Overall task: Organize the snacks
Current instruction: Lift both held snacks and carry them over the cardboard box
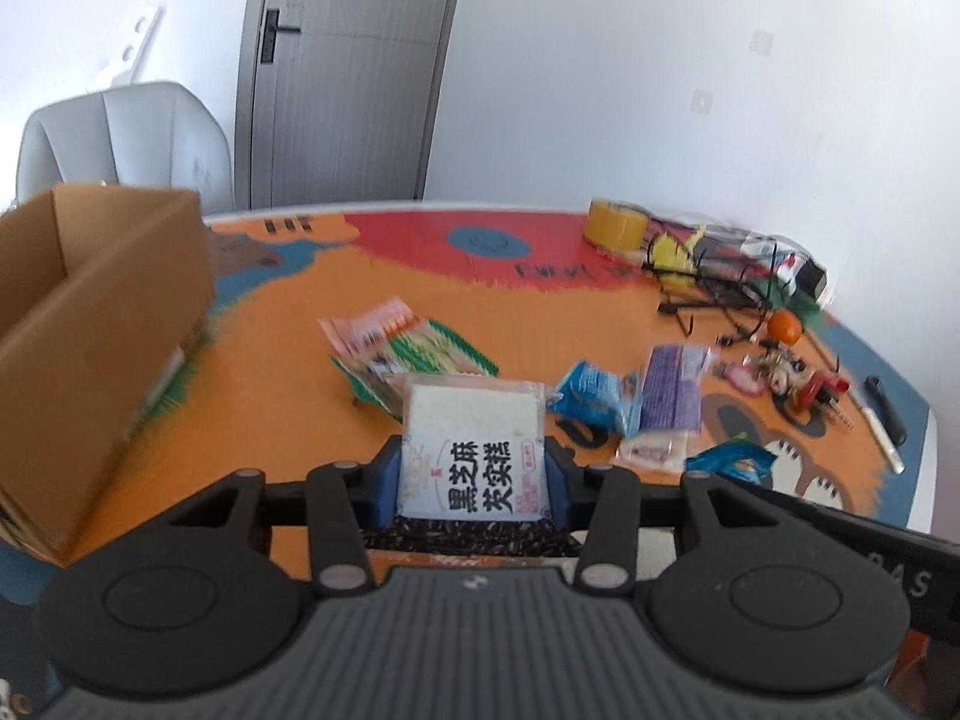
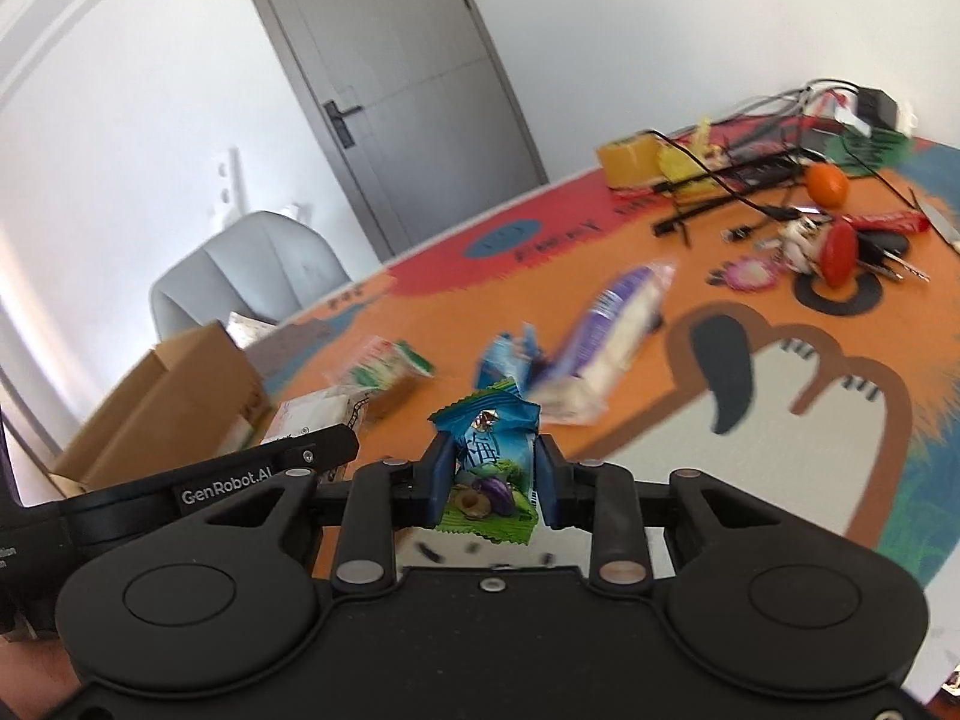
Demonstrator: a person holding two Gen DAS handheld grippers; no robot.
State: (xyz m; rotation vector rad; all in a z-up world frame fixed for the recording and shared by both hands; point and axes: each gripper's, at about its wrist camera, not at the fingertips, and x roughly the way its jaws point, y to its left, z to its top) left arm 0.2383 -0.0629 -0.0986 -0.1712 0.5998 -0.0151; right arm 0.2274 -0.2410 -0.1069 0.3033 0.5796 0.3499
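My left gripper (image 1: 474, 480) is shut on a white snack packet with black Chinese writing (image 1: 474, 450), held above the table. My right gripper (image 2: 491, 480) is shut on a small blue-green plum candy packet (image 2: 489, 468), also held above the table. An open cardboard box (image 1: 90, 324) stands at the left; it also shows in the right wrist view (image 2: 174, 402). Loose snacks lie mid-table: a pink and green packet (image 1: 408, 348), a blue packet (image 1: 591, 396) and a purple packet (image 1: 669, 396). The left gripper's arm (image 2: 240, 474) shows in the right wrist view.
The table has a bright orange, red and blue cloth (image 1: 288, 360). At the far right lie a tape roll (image 1: 615, 225), tangled cables (image 1: 720, 282), an orange (image 1: 786, 327), keys and pens. A grey chair (image 1: 126, 144) and a door (image 1: 342, 72) stand behind.
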